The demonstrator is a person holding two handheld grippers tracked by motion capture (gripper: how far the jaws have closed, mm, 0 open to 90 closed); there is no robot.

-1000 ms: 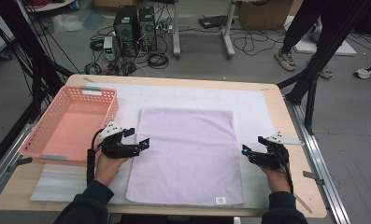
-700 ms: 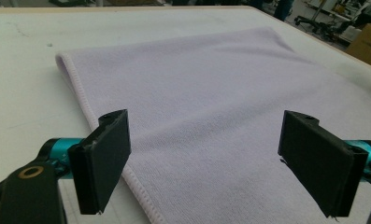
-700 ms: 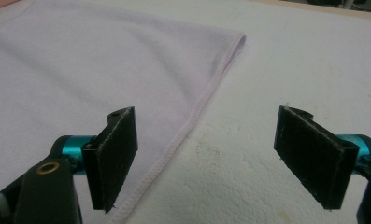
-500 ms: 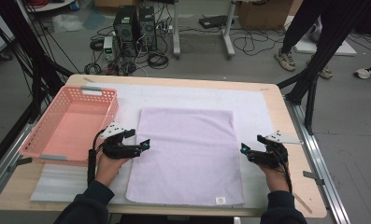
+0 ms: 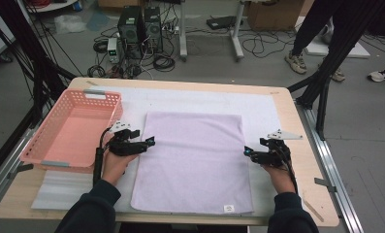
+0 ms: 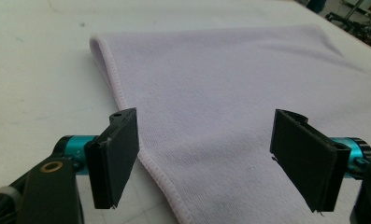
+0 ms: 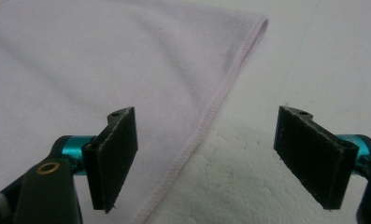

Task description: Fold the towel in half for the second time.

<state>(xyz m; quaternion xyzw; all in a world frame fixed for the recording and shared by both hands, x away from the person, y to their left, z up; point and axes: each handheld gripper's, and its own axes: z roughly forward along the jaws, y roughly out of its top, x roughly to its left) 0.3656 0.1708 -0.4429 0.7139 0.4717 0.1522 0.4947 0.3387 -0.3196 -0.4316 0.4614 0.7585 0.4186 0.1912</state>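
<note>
A lilac towel (image 5: 195, 160) lies flat on the white mat, with a small label at its near edge. My left gripper (image 5: 150, 141) is at the towel's left edge, open. In the left gripper view its jaws (image 6: 211, 163) straddle the hem of the towel (image 6: 211, 84); they have just been closing a little, and the pads do not press the cloth. My right gripper (image 5: 247, 152) sits at the towel's right edge, open. In the right gripper view the gripper (image 7: 211, 163) has the stitched hem of the towel (image 7: 80, 60) running between its jaws, untouched.
A pink plastic basket (image 5: 103, 93) stands at the table's left, close behind my left hand. The white mat (image 5: 258, 104) covers most of the wooden table top. Computers, cables and people's legs are on the floor beyond the far edge.
Both hands have slid a little inward, which brings each gripper's tips over the towel's side edges. The towel has not moved.
</note>
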